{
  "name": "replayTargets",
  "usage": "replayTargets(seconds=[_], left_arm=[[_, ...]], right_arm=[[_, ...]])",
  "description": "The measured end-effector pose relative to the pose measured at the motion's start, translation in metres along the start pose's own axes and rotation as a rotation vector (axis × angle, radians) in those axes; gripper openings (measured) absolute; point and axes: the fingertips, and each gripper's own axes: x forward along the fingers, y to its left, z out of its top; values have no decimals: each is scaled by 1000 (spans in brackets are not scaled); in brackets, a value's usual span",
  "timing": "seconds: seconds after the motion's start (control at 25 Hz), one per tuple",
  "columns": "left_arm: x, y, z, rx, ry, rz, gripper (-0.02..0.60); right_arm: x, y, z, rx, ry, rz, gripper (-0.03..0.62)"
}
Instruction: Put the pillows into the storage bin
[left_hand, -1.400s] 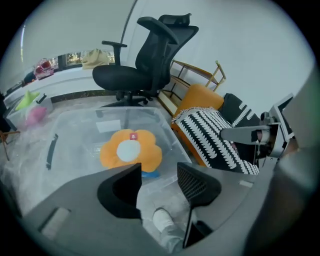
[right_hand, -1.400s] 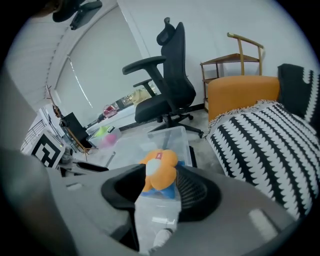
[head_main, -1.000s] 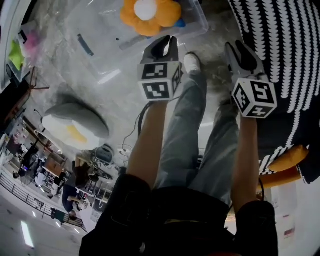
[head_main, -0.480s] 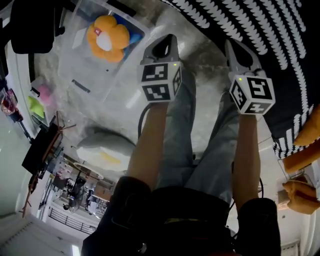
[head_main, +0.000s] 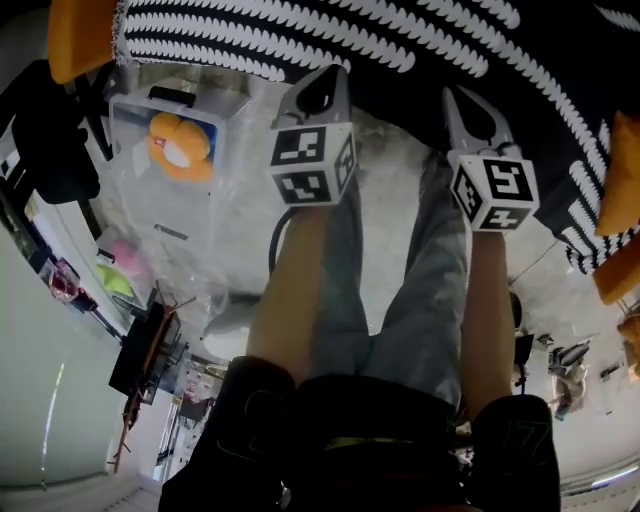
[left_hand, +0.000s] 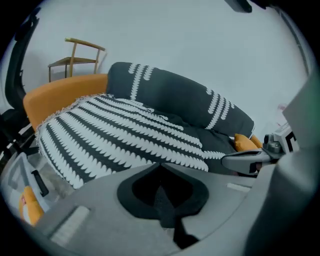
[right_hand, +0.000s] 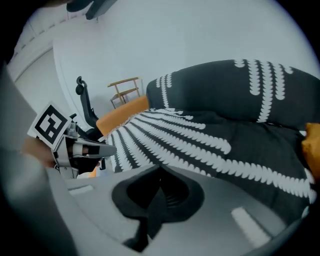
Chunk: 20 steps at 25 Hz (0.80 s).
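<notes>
With the jaws of your left gripper and right gripper shut and empty, the striped pillow lies just ahead, stretched crosswise, equally near both.

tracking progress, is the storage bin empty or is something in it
Not empty: an orange flower-shaped pillow lies inside the clear storage bin.

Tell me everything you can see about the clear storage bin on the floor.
The storage bin is a clear plastic box, roughly rectangular, standing on the pale floor off to the outer side of the left gripper and apart from both grippers. A black latch sits at one end. Inside lies an orange flower-shaped pillow with a white centre.
</notes>
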Motion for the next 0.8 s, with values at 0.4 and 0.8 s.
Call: replayTargets(seconds=[0.4, 0.8], left_arm=[[82, -182, 13, 212, 101, -225, 11], [131, -388, 25, 428, 84, -463, 11]], right_arm=[[-91, -158, -43, 233, -58, -262, 3], [-218, -298, -98, 377, -105, -493, 14]])
